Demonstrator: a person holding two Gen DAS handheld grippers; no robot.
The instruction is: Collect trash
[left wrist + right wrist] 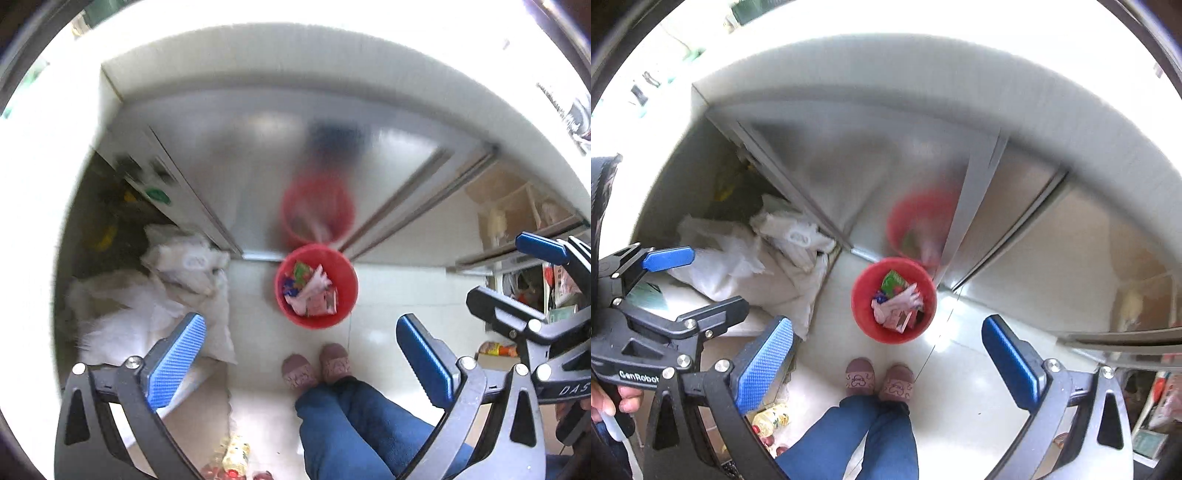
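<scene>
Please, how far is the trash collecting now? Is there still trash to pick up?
Done: the red bin on the floor already holds several wrappers. In hand: nothing; the left gripper and the right gripper both stand open and empty above the bin. Left: I see no loose wrapper on the white floor; the bottles near the feet may not be trash.

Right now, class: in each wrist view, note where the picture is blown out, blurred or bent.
Left wrist view: the rim is blown out white, the cabinet door is motion-smeared, and straight edges bow. Right wrist view: the same overexposed rim and curved lines, the red bucket sharper than its hazy reflection.
</scene>
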